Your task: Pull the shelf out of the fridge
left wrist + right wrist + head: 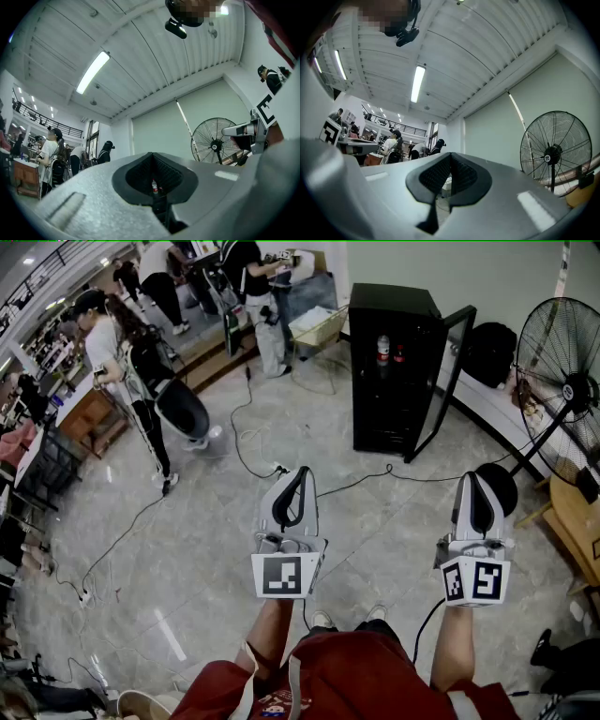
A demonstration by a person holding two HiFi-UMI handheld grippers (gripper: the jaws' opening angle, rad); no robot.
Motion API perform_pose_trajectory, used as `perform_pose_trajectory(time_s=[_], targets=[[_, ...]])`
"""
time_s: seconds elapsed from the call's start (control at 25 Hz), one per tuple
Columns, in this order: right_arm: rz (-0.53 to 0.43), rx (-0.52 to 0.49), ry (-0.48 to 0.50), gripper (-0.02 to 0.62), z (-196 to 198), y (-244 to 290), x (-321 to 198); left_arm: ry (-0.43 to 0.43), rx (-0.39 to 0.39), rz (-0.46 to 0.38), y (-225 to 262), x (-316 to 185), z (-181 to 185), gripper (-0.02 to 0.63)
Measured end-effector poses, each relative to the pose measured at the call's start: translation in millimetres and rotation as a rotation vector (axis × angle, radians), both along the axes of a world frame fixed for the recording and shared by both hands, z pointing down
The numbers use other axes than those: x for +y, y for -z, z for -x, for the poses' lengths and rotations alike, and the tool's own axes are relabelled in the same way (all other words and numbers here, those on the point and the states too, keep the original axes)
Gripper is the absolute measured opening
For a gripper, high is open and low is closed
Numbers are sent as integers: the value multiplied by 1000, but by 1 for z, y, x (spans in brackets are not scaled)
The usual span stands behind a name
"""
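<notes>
A black fridge (389, 371) stands a few steps ahead on the floor, its glass door (442, 381) swung open to the right. Inside, a clear bottle (382, 348) and a small red one (399, 354) stand on a shelf (389, 366) near the top. My left gripper (302, 472) and right gripper (478, 478) are both held up in front of me, well short of the fridge. Both are shut with nothing in them. In the left gripper view the closed gripper (152, 157) points at the fridge, and the bottle (154, 186) shows through the slit below. The right gripper (450, 157) points further left.
A large standing fan (562, 390) is at the right, its round base (502, 486) just behind my right gripper. A wooden table (577, 521) sits at the right edge. Black cables (253, 460) snake over the marble floor. People (122, 362) and desks fill the left and back.
</notes>
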State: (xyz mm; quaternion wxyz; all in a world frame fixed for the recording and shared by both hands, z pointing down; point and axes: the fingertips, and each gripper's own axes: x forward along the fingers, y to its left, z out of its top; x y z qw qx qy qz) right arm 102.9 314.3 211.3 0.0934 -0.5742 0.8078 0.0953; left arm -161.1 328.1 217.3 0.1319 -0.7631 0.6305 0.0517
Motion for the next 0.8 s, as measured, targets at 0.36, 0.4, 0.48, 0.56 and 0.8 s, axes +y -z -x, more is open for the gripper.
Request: perform_pose_trajectory(time_s=[0.36,0.4,0.48,0.56,0.8], targets=[[-8,11,-13,-2,-11,-1,1,-24,-9,-3,-1,-3,-21,2],[-6,2,-19,-2,-15,-1,0,-28,-6,-3,-1,-5,-25,2],[7,-46,-24,-2,-26,-3,-3,-38,-4,0,-2,-10,-33,2],[19,-100,-27,-2,-39,-4,-6,-52,-6,0,-3,-16,-43,2],[3,-87,-77,-2,-84,-9,-7,-106,-10,9,-9,-35,-90,2]])
